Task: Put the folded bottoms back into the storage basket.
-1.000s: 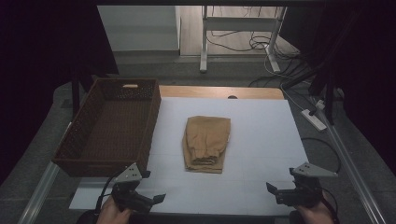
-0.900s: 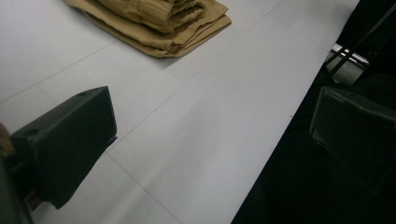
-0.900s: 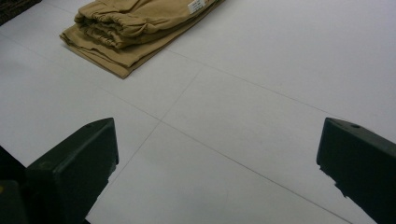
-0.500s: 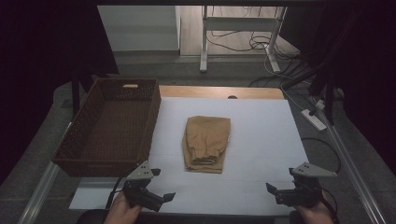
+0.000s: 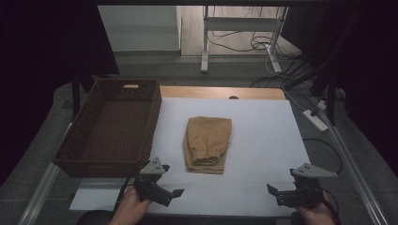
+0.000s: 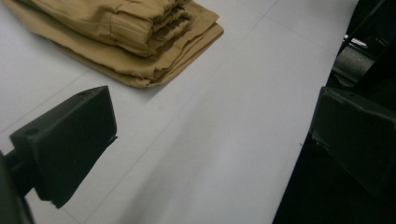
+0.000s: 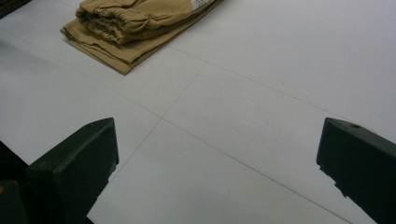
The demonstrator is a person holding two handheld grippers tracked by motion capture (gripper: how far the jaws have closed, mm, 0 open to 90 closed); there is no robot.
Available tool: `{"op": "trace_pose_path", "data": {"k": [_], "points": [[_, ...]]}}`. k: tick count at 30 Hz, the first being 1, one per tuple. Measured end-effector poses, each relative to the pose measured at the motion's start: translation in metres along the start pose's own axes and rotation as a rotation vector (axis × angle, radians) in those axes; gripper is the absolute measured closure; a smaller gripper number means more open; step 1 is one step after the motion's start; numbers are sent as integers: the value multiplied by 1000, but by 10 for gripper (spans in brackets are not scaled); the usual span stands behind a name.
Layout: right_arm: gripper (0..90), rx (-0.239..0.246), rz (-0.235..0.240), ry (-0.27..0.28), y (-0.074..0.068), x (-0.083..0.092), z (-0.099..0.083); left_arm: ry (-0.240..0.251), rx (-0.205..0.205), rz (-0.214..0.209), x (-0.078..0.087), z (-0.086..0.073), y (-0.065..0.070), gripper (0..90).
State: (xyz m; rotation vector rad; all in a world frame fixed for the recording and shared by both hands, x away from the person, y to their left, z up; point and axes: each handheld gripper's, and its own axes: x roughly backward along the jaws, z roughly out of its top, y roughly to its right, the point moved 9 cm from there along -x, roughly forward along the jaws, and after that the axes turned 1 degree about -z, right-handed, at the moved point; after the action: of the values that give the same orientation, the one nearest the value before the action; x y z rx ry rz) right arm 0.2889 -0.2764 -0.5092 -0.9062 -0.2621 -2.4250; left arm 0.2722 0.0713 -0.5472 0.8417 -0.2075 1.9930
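White table [image 5: 263, 140] bears folded trousers [image 5: 208, 143] beside a basket [image 5: 112, 126]; left gripper [image 5: 172, 196] and right gripper [image 5: 274, 194] are held spread wide, empty, likely readied for lifting.

Near the tabletop's [image 5: 263, 140] front edge, the left claw [image 5: 172, 196] sits in the person's left hand [image 5: 129, 208] with jaws spread wide, angled toward the right, while the right claw [image 5: 277, 194], likewise gaping, sits in the right hand [image 5: 315, 214] at the front right corner.
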Motion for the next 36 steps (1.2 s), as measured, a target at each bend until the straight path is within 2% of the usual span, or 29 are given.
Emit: {"op": "trace_pose_path", "data": {"k": [3, 10, 18, 36], "points": [[0, 1, 1, -1, 0, 0, 0, -9, -10, 2, -4, 5, -3, 0], [0, 3, 1, -2, 0, 0, 0, -7, -2, 9, -12, 18, -13, 0], [0, 5, 2, -2, 0, 0, 0, -15, -23, 36, -25, 35, -27, 0], [0, 12, 3, -5, -1, -1, 0, 14, 7, 105, -49, 70, -69, 0]]}}
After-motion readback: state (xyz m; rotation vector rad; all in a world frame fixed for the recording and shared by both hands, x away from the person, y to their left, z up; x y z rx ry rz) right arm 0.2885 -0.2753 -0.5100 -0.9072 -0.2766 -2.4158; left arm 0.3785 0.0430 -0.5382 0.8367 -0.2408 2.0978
